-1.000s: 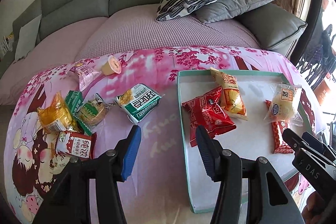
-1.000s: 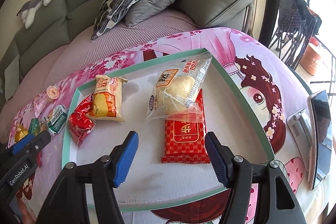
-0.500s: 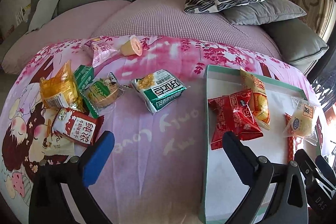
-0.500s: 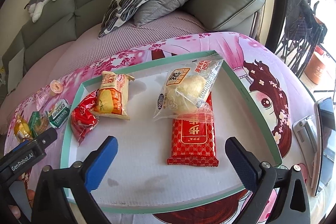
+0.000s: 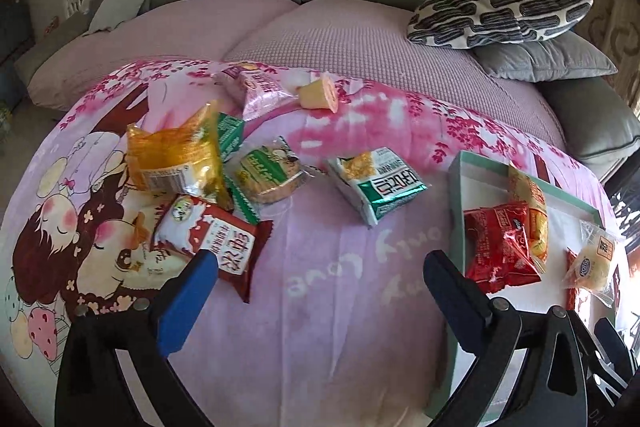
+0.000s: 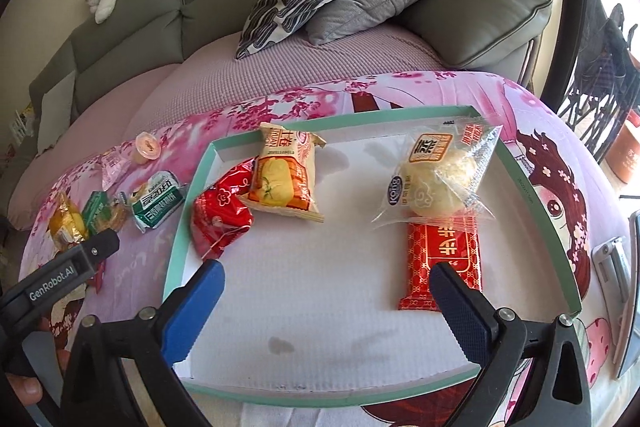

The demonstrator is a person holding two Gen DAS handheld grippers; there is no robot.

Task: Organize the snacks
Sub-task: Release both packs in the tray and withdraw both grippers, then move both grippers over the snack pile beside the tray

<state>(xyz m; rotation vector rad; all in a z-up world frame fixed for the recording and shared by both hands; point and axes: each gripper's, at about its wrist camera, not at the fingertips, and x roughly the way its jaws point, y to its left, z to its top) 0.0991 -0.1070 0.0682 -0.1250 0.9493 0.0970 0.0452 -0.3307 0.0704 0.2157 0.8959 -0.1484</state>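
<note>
Partly done: four snack packets inside tray (image 6: 532, 187) at frame centre, about seven loose snacks (image 5: 372, 183) left on cloth, mid-left; left gripper (image 5: 320, 291) and right gripper (image 6: 326, 301) spread wide, empty.

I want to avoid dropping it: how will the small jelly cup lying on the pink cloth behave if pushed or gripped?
The jelly cup lies on its side and looks round, so a push would probably make it roll. Its wall looks like thin plastic, so it may slip or dent between the jaws.
</note>
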